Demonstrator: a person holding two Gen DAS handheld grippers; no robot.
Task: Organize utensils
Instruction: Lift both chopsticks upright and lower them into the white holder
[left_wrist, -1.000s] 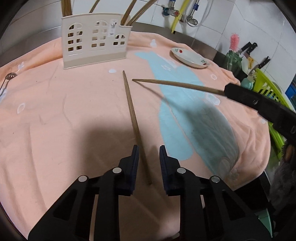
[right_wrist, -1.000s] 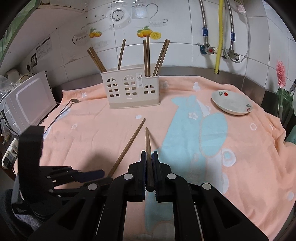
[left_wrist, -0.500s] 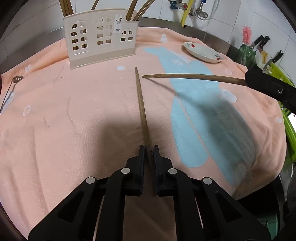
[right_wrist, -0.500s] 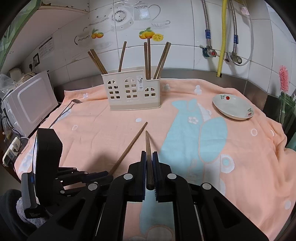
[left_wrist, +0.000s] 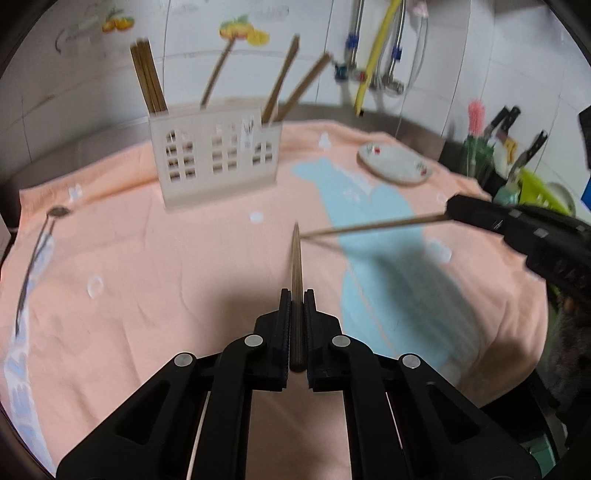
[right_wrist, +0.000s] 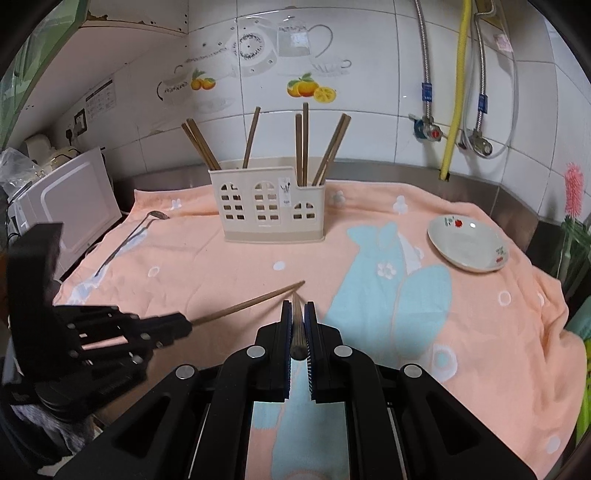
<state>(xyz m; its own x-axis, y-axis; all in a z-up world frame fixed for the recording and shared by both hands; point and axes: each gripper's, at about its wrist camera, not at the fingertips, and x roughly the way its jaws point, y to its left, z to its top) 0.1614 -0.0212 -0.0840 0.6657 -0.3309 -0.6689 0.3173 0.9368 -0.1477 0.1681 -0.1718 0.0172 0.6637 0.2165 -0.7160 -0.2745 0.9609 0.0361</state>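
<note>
Nearest in the left wrist view, the left gripper is clamped on a wooden chopstick, its jaws pressed against the shaft, which runs straight ahead with its tip raised off the peach towel. In the right wrist view the right gripper likewise pinches a second chopstick tight between its jaws, the tapered end poking just past the fingertips. The two tips come close together above the middle of the towel; whether they touch cannot be told. At the towel's left edge lies a metal spoon, well apart from both grippers. To the right, farther back, a small white dish sits on the towel. At the far middle stands the cream utensil holder, upright, with several chopsticks standing and leaning in its compartments in front of the tiled wall.
</note>
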